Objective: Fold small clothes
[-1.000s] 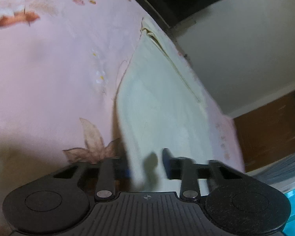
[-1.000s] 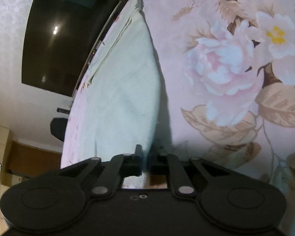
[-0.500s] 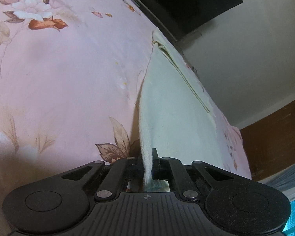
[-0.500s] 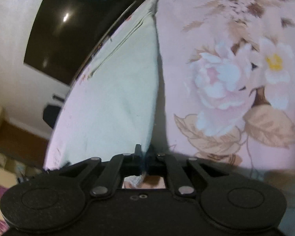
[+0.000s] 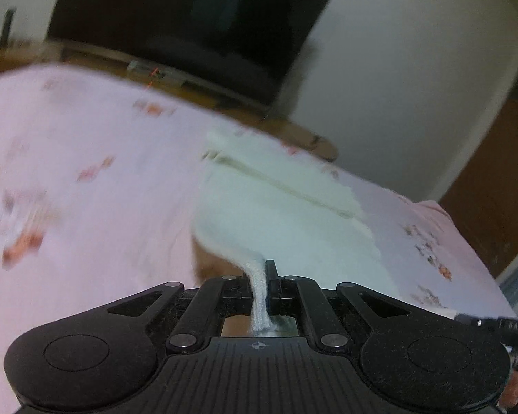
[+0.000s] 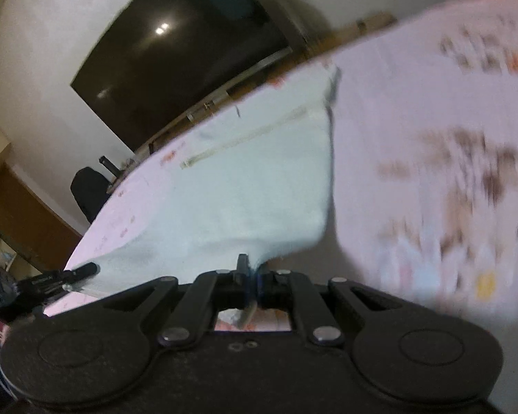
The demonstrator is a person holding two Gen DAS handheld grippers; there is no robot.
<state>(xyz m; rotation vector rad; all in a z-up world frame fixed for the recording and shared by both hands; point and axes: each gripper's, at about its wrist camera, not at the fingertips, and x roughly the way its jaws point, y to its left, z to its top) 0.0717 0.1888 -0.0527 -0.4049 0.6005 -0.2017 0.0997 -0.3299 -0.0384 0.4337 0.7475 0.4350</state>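
A pale cream garment (image 5: 293,217) lies on a pink floral bedsheet (image 5: 86,207), its seamed far edge toward the TV. My left gripper (image 5: 259,276) is shut on the garment's near left corner, lifted off the sheet. My right gripper (image 6: 252,272) is shut on the near right corner of the same garment (image 6: 241,189), also lifted. The near edge hangs between the two grippers. The left gripper's tip shows at the left of the right wrist view (image 6: 45,281). Both views are motion-blurred.
A large dark TV (image 5: 197,24) stands on a low wooden unit beyond the bed's far edge. A white wall and brown wooden door (image 5: 500,172) are to the right. A dark chair (image 6: 90,189) stands past the bed's left side.
The left gripper closed on the garment corner. Both grippers then lifted their corners off the sheet and tilted up, so the TV and wall now fill the upper view.
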